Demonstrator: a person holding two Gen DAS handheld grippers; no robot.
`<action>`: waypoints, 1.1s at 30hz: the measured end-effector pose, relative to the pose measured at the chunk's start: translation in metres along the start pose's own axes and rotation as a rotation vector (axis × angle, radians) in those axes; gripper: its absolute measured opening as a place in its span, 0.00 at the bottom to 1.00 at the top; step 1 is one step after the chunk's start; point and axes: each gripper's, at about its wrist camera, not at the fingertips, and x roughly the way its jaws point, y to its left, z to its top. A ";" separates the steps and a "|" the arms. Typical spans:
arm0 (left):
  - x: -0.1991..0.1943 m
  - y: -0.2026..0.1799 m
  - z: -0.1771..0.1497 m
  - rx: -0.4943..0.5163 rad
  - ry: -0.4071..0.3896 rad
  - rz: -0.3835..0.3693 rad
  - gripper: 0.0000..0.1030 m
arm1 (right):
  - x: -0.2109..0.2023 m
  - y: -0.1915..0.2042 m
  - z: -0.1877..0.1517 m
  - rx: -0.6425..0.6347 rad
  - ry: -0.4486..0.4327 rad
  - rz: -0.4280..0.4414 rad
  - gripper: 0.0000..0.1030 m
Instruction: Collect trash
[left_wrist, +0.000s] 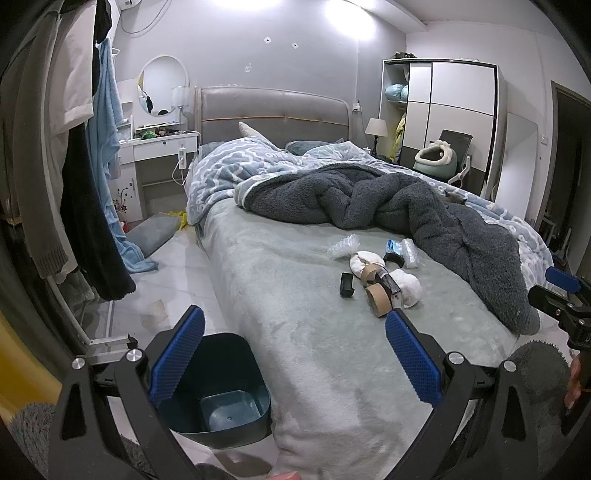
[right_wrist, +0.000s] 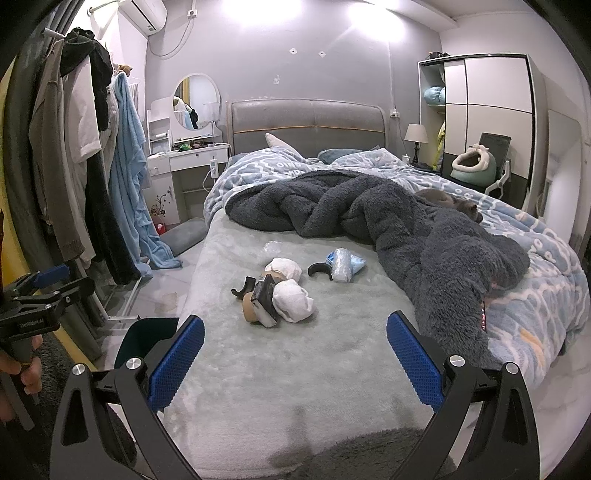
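Trash lies in a cluster on the pale green bed sheet (left_wrist: 295, 314): white crumpled wads (left_wrist: 408, 290) (right_wrist: 293, 297), brown tape rolls (left_wrist: 376, 301) (right_wrist: 249, 312), a black tape dispenser (right_wrist: 264, 297), black curved clips (left_wrist: 346, 285) (right_wrist: 319, 268), clear plastic wrap (left_wrist: 343, 246) (right_wrist: 273, 246) and a blue-and-clear packet (left_wrist: 402, 249) (right_wrist: 343, 264). A dark blue bin (left_wrist: 218, 391) (right_wrist: 147, 332) stands on the floor at the bed's left corner. My left gripper (left_wrist: 295, 358) is open and empty over the bed's foot. My right gripper (right_wrist: 295, 358) is open and empty, short of the cluster.
A dark grey fleece blanket (right_wrist: 406, 221) and a blue patterned duvet (right_wrist: 535, 280) cover the bed's far and right side; a grey cat (right_wrist: 454, 203) lies there. A clothes rack (right_wrist: 92, 166) stands left. A dressing table (right_wrist: 192, 155) and wardrobe (right_wrist: 487, 118) line the back.
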 end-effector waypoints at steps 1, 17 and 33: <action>0.000 0.000 0.000 -0.001 0.000 0.001 0.97 | 0.000 0.000 0.000 0.001 0.000 0.000 0.97; 0.003 -0.008 0.002 -0.002 -0.009 -0.017 0.97 | 0.004 0.000 -0.001 -0.006 0.016 0.013 0.97; 0.032 -0.010 0.000 0.005 0.058 -0.106 0.95 | 0.057 -0.001 0.009 -0.047 0.102 0.154 0.97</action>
